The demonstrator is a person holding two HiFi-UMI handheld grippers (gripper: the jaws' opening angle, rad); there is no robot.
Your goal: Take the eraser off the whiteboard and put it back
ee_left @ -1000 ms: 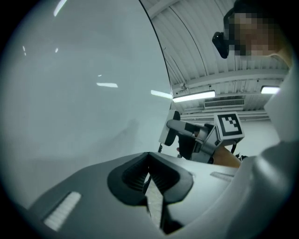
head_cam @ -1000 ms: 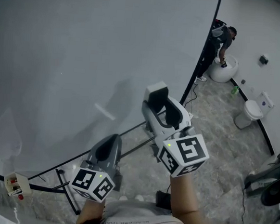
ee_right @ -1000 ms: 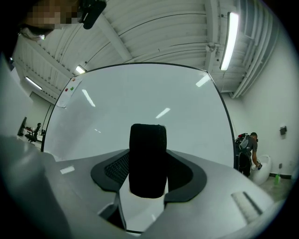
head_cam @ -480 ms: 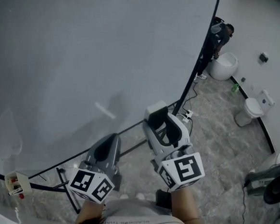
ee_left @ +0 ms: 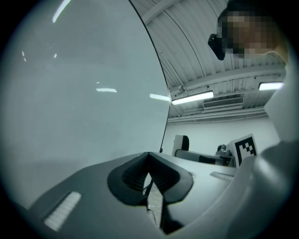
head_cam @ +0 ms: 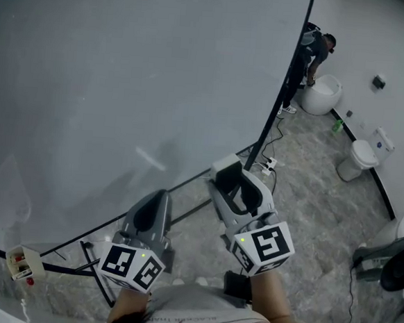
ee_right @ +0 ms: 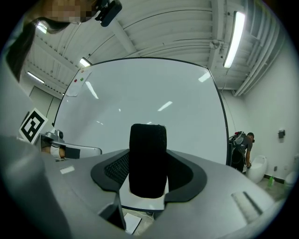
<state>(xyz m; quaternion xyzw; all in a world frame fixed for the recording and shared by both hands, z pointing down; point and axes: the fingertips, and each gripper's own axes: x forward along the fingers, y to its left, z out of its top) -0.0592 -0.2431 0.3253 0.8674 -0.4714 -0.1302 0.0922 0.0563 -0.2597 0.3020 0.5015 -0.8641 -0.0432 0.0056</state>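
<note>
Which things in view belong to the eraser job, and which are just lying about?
Job:
- eraser, gripped in the right gripper
- whiteboard

Lying about:
- left gripper, shut and empty
- bystander
- green bottle
- power strip on the floor
- small white box at the board's corner

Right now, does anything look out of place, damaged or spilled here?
Nothing is spilled or damaged. The only thing off its spot is the eraser, clamped upright between the jaws of the right gripper, away from the whiteboard rather than stuck on it. The left gripper is shut and empty. The board's face looks clean.
</note>
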